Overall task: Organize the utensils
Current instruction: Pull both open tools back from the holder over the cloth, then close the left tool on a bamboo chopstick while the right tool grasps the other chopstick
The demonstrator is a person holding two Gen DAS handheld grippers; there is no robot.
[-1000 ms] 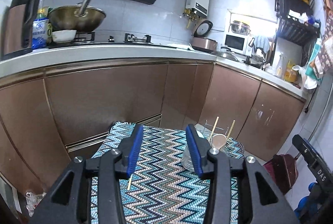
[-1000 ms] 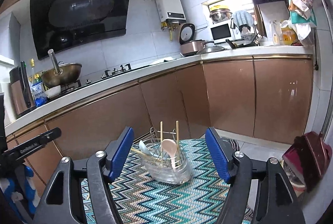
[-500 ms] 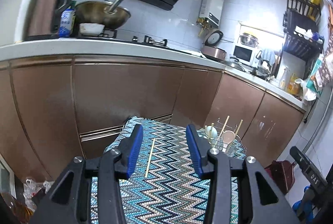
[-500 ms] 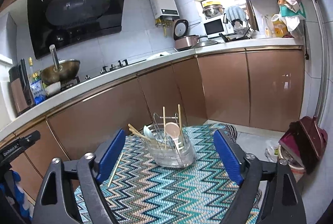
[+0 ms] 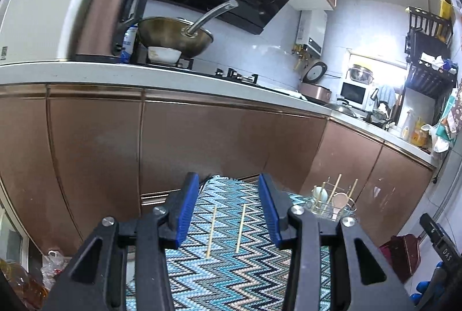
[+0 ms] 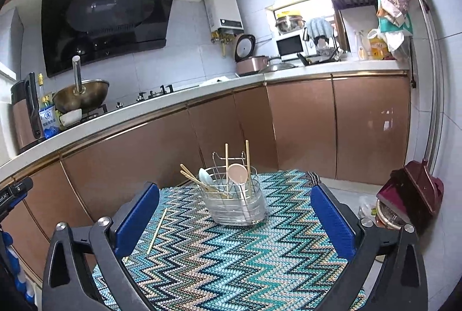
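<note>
Two wooden chopsticks (image 5: pixel 241 227) lie side by side on a zigzag cloth (image 5: pixel 225 276), between the blue pads of my open, empty left gripper (image 5: pixel 229 207). One chopstick (image 6: pixel 157 230) also shows in the right wrist view by the left pad. A wire utensil basket (image 6: pixel 236 201) stands upright on the cloth, holding several chopsticks, a pink spoon (image 6: pixel 237 173) and a pale blue spoon. It also shows in the left wrist view (image 5: pixel 332 205) at the right. My right gripper (image 6: pixel 235 221) is wide open and empty, just short of the basket.
Brown cabinet fronts (image 5: pixel 202 143) run close behind the cloth's far edge. The counter above carries a wok (image 5: pixel 176 36), a kettle and a rice cooker (image 6: pixel 254 64). A dark red dustpan (image 6: pixel 413 192) stands on the floor at the right.
My left gripper has pulled back and swung left, so both loose chopsticks now show between its pads. My right gripper has drawn back from the basket and opened wider.
</note>
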